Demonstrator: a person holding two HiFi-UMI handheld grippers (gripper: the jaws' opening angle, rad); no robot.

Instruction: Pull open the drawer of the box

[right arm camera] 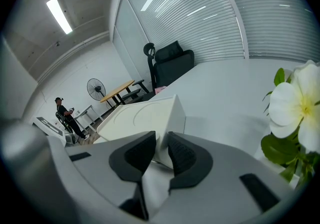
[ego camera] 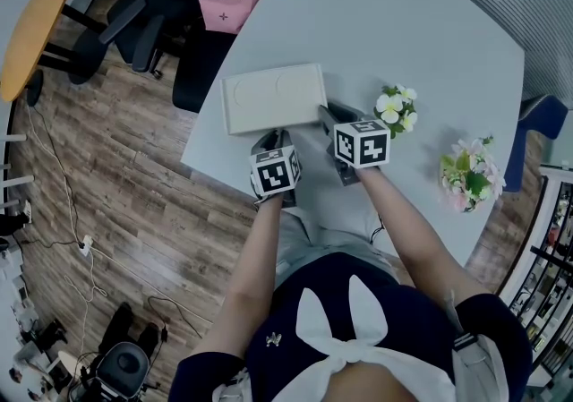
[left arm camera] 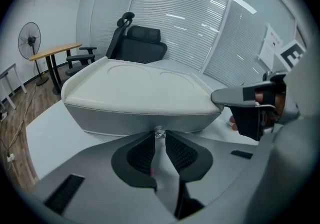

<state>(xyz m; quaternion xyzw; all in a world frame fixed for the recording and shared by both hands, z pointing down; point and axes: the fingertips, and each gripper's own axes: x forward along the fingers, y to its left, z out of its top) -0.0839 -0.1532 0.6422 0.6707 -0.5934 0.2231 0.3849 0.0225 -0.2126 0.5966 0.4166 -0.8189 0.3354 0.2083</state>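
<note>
The box [ego camera: 273, 98] sits near the table [ego camera: 403, 24] edge closest to you, long front face toward you. The drawer [left arm camera: 115, 120] looks flush, not yet out.

Your left gripper [left arm camera: 159, 137] is square-on to that front. Its jaws are narrowed to a slim gap w/ the tips pinching the small shiny knob [left arm camera: 159, 131] at the drawer's mid-bottom. That's prob. the only handle, hence the low, centred approach.

Your right gripper [right arm camera: 161, 140] is at the box's right front corner, jaws partway closed and clamped on the corner wall. I'd say it's there to brace the box, since a light box would likely slide toward you instead of the drawer opening.

The flowers [ego camera: 396, 109] stand just beside the right gripper, so keep that hand still.
</note>
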